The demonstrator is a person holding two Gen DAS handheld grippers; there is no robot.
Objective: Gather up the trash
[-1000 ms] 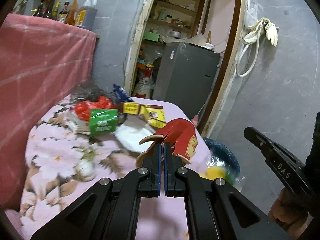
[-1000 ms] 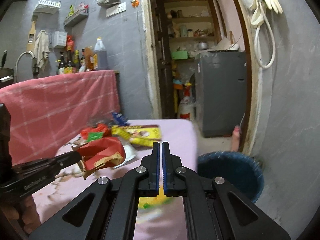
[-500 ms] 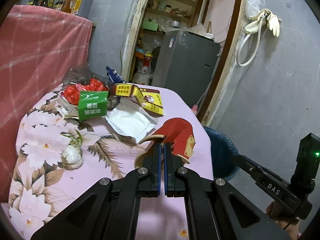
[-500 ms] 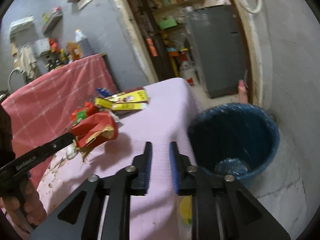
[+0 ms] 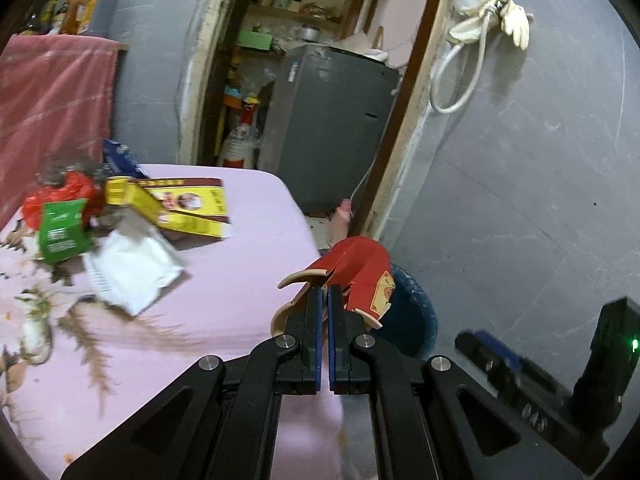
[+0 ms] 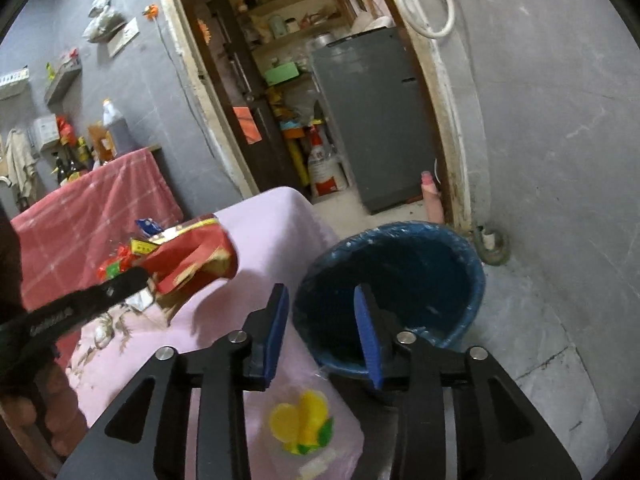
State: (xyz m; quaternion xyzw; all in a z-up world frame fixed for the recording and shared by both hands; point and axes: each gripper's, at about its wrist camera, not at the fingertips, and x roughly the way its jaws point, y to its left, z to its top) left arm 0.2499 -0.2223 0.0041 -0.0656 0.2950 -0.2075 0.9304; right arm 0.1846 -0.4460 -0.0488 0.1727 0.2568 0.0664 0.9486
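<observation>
1. Far left on the table [image 5: 248,280]: a heap of trash not yet collected, with a green packet [image 5: 60,232], a white wrapper [image 5: 132,268] and a yellow box [image 5: 180,208].
2. My left tongs [image 5: 325,292] are pressed together, pinching a red carton [image 5: 360,268] near the table's edge, not yet over the bin [image 6: 400,280].
3. My right tongs [image 6: 322,320] have just been opening; they are spread and empty above the bin's rim.
4. Most of the job remains, I judge.
</observation>
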